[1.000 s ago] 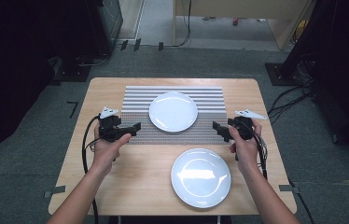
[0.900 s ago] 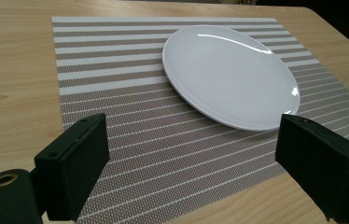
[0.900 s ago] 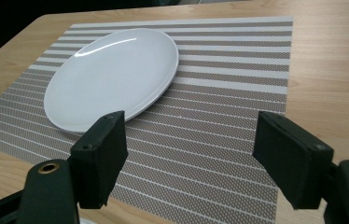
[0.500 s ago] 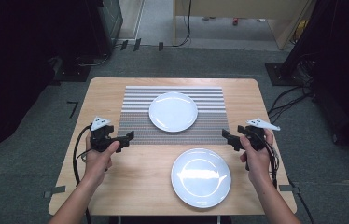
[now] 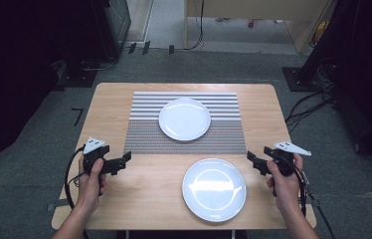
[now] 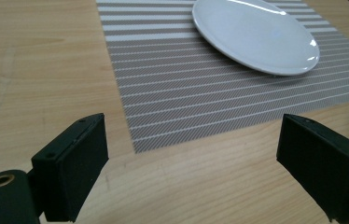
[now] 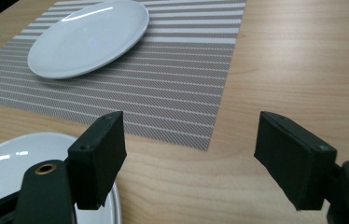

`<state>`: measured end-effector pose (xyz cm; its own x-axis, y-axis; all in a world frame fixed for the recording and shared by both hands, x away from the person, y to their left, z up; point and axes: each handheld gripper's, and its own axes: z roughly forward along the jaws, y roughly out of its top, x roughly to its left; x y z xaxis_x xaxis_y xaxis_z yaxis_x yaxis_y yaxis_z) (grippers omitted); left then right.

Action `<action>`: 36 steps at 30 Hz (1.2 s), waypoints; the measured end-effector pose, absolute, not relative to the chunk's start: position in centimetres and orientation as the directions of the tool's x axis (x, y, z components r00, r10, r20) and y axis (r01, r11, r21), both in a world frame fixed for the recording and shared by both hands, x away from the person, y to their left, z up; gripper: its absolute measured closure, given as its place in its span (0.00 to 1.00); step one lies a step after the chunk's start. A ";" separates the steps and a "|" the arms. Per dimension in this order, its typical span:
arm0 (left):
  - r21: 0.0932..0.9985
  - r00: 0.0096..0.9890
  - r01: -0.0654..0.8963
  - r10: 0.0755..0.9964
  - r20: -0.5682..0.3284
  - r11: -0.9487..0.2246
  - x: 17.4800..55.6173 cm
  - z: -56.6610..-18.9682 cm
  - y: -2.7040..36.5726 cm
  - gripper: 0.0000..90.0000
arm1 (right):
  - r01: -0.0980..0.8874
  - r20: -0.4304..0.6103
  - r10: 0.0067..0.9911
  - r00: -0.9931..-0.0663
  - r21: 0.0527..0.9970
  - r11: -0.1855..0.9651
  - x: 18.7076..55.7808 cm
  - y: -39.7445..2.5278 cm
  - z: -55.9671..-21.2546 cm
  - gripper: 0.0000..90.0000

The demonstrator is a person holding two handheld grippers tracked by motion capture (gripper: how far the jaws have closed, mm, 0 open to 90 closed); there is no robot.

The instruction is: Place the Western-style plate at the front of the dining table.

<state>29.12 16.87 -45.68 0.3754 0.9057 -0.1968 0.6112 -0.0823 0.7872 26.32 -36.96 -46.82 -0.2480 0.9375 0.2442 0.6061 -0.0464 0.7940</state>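
- The high view takes in the whole light wooden table (image 5: pixel 124 209). A grey-and-white striped woven placemat (image 5: pixel 144 134) lies across its far half.
- Two round white ceramic plates are in sight. The far plate (image 5: pixel 184 118) sits on the placemat; the near plate (image 5: pixel 214 189) rests on bare wood just in front of the mat.
- Two black two-jaw grippers, one in each hand. The left gripper (image 5: pixel 123 160) hovers near the mat's near left corner. The right gripper (image 5: pixel 251 160) is just beside the near plate's right edge.
- The left gripper view shows the left gripper's (image 6: pixel 200 172) jaws spread wide and empty, the mat corner between them, the far plate (image 6: pixel 256 35) beyond.
- The right gripper view shows the right gripper's (image 7: pixel 189 161) jaws likewise wide apart, holding nothing, with the near plate's (image 7: pixel 4 163) rim under the left jaw.
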 end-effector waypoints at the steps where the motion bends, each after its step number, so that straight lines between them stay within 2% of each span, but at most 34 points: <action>1: 0.784 0.373 0.615 0.906 -0.198 -0.082 28.9 -45.8 17.1 0.10 | 0.607 0.243 0.939 -0.245 0.793 -0.047 26.1 -37.2 -46.9 0.27; 31: 0.728 0.166 0.685 0.966 -0.197 0.030 23.4 -50.6 27.1 0.10 | 0.650 0.245 0.961 -0.131 0.753 -0.103 20.2 -43.6 -50.3 0.27; 34: 0.729 0.161 0.684 0.971 -0.175 0.018 22.9 -50.8 27.7 0.10 | 0.656 0.236 0.965 -0.118 0.748 -0.102 19.5 -44.2 -50.7 0.27; 36: 0.732 0.164 0.682 0.978 -0.130 -0.017 22.6 -50.9 27.8 0.10 | 0.662 0.232 0.966 -0.113 0.742 -0.101 19.2 -44.4 -51.0 0.27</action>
<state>22.61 27.80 -50.95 0.1638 0.9779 -0.1298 0.6815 -0.0171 0.7316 19.19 -44.41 -51.01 -0.1130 0.9662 0.2318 0.6623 -0.1007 0.7425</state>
